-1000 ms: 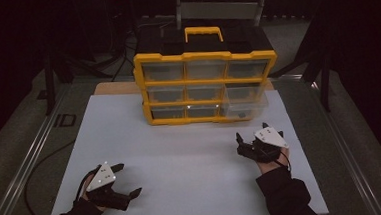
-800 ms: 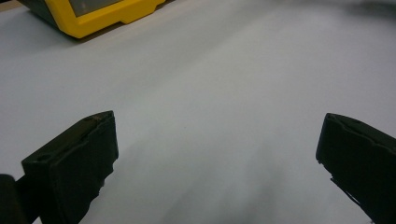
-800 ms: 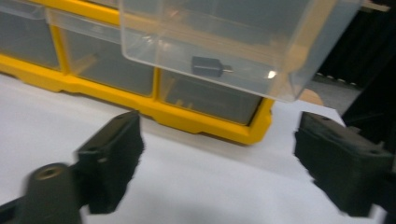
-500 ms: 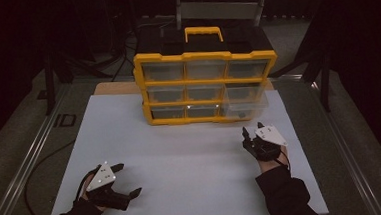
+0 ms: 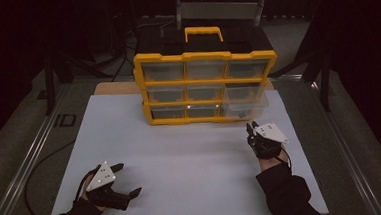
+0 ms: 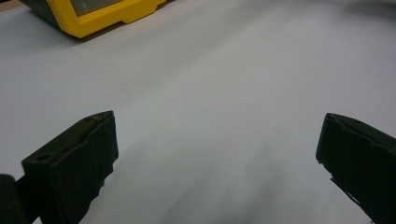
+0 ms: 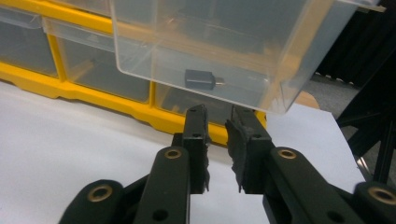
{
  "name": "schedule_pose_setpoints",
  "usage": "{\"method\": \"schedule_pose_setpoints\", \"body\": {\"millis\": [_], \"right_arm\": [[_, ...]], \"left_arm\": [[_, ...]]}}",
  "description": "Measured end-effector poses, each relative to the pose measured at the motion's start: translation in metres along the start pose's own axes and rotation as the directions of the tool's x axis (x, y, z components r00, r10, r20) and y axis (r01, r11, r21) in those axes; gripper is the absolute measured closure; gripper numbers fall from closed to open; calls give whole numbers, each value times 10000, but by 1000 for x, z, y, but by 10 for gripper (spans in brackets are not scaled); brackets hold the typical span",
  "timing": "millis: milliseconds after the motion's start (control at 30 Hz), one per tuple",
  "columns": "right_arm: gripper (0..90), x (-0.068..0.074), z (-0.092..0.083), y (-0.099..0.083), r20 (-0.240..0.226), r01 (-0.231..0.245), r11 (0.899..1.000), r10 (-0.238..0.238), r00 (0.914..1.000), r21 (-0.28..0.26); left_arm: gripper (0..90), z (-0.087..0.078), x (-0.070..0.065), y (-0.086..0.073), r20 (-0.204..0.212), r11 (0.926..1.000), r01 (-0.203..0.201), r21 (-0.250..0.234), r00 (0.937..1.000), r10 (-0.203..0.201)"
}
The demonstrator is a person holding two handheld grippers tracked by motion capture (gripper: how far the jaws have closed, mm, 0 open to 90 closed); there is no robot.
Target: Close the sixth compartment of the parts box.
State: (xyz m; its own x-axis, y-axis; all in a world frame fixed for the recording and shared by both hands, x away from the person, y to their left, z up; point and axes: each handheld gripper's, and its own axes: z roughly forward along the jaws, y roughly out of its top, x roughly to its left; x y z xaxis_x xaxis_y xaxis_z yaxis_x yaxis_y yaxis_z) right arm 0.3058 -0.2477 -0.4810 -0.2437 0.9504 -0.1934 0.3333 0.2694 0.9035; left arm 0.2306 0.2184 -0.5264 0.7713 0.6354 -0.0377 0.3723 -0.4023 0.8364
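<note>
Landmark = yellow organizer (image 5: 207,81), 3 rows x 3 clear drawers, at far centre of white board (image 5: 181,153).

Task thing: clear drawer (image 7: 224,44) pulled partway out of organizer's right column, lower rows; sticks out toward the person. In high view the drawer (image 5: 243,106) overhangs the organizer's front right corner. Small dark part (image 7: 201,79) lies inside near its front wall.

R gripper (image 7: 217,123) sits just in front of and slightly below drawer's front wall, pointing at it; jaws have just been closing, now a narrow gap, nothing between them, pads not on the drawer. In high view R gripper (image 5: 252,131) is near the organizer's right front corner.

L gripper (image 5: 125,184) well apart from organizer, at near left of board; jaws wide, empty; in its own view (image 6: 217,154) bare board ahead, organizer's corner (image 6: 102,14) far off.

Key relation: drawer straight ahead and a bit up from R jaws; its long axis runs across them, slide axis in line with them. R hand far nearer.

Room: open board both sides of R gripper; board's right edge near. Likely next: push or grab front wall, my guess.
</note>
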Motion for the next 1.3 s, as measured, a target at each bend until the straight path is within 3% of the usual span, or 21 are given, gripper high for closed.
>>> {"method": "schedule_pose_setpoints", "body": {"millis": [300, 1300], "right_arm": [[900, -4, 2, 6, -62, 80, 9999, -79, 9999, 96], [900, -11, 13, 19, -199, 26, 9999, -23, 9998, 152]], "left_arm": [[4, 0, 0, 0, -3, 10000, -8, 31, 10000, 8], [3, 0, 0, 0, 10, 10000, -7, -32, 10000, 7]]}}
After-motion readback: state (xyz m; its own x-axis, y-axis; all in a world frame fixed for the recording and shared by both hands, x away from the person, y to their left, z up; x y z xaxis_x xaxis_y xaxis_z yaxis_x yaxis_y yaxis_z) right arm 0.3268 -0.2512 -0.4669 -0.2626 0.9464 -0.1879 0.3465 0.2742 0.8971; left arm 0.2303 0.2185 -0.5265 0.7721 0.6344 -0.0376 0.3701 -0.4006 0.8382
